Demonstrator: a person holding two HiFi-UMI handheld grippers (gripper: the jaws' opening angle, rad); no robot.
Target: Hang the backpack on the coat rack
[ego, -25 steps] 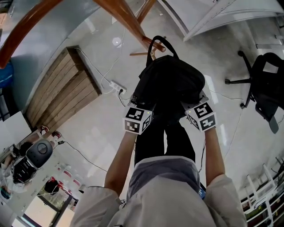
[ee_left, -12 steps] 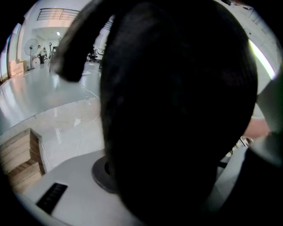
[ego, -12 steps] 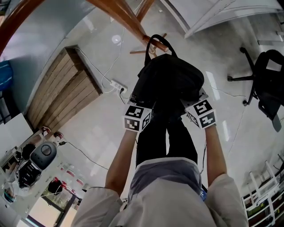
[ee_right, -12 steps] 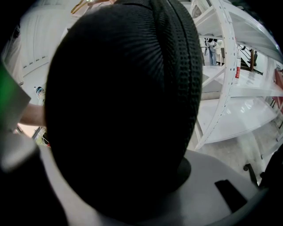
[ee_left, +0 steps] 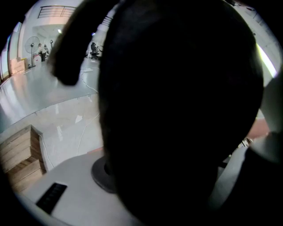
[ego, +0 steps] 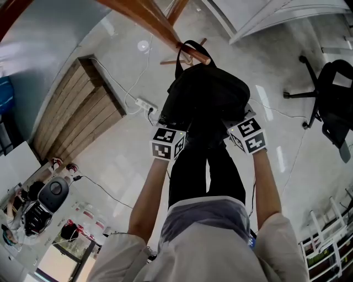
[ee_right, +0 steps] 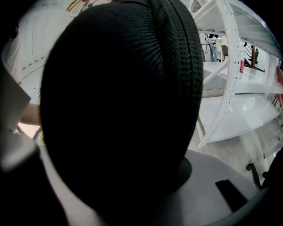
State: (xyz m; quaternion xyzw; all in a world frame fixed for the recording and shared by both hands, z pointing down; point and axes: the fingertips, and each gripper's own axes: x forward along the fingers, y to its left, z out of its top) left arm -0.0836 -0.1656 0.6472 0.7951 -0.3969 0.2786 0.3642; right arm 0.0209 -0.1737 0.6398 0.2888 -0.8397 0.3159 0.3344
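**Backpack at the peg, both grippers on it**

Only the head view shows the whole scene: the backpack (ego: 208,102) sits between the left gripper (ego: 165,124) and the right gripper (ego: 245,114), one clamped on each lower side of it. Its top loop (ego: 179,52), beyond both grippers, lies over a peg (ego: 197,54) of the wooden rack (ego: 146,15). In both gripper views the dark pack fills the space between the jaws. The right one picks out its ribbed weave, the left one only a black mass. The right gripper's jaws have just been easing open a little, with the pack between them.

The pack looks closed, and what it holds does not show.

Below the grippers lie a pale glossy floor (ego: 121,160) and the person's dark legs (ego: 207,171). Left of the left gripper are a slatted wooden platform (ego: 77,110) and a power strip (ego: 144,106) with its cord. Well right of the right gripper stands a black office chair (ego: 331,93). White shelving (ee_right: 230,88) shows only in the right gripper view, and a long hall with a fan (ee_left: 32,44) only in the left one
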